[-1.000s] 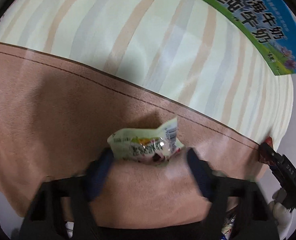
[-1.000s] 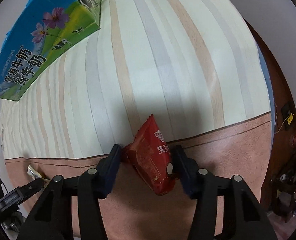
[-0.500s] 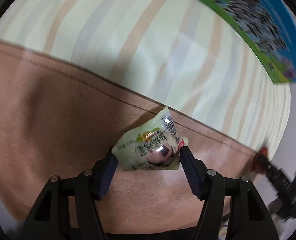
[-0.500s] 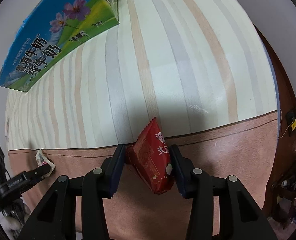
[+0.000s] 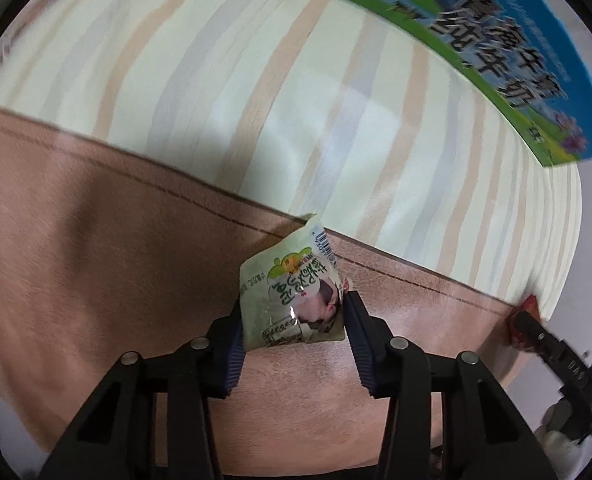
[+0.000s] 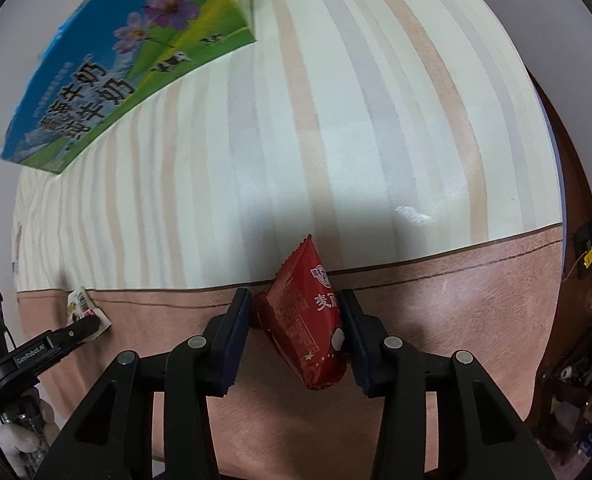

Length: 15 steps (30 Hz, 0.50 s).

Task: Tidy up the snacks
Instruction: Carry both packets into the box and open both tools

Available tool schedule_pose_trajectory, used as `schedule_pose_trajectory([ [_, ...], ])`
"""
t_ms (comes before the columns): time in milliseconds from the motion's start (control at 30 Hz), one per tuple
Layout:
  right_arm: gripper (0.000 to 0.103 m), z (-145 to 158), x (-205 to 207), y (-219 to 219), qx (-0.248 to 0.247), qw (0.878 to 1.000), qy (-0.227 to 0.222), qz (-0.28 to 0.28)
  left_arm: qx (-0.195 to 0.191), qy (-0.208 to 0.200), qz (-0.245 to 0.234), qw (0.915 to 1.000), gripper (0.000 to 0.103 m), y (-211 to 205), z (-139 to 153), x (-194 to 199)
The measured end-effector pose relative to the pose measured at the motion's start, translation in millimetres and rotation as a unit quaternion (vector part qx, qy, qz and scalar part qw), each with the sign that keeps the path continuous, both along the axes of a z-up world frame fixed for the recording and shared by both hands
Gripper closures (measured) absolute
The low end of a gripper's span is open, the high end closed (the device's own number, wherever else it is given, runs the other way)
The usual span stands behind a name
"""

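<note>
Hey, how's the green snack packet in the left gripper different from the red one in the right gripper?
The green snack packet is pale green with a photo and barcode; the red snack packet is deep red with white lettering. The green one looks squat and crumpled, the red one longer and tapering to a point. Both are small sealed pouches, one pinched in the left gripper, the other in the right gripper, above the striped tablecloth.

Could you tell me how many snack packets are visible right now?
2. The pale green packet is clamped in the left gripper; the red packet is clamped in the right gripper. Any inside the milk carton box would be hidden.
</note>
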State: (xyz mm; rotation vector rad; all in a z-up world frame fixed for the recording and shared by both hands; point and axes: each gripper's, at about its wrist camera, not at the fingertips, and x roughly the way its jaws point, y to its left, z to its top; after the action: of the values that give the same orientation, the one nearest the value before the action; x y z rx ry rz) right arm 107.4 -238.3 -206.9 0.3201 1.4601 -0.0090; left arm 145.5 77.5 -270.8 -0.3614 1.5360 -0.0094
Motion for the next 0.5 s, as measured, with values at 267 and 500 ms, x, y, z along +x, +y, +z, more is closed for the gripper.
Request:
schedule_pose_trajectory([
  [267,0.056,18,-5,29,0.018,1.000,-0.012,0.020,-0.022,0.009,-0.019,0.9995,0.062,-16,5,6],
  [500,0.056,-3,10,21,0.023,1.000,0.001,0.013,-0.097,0.054,0.073,0.9912,0.051,13,-22,16],
])
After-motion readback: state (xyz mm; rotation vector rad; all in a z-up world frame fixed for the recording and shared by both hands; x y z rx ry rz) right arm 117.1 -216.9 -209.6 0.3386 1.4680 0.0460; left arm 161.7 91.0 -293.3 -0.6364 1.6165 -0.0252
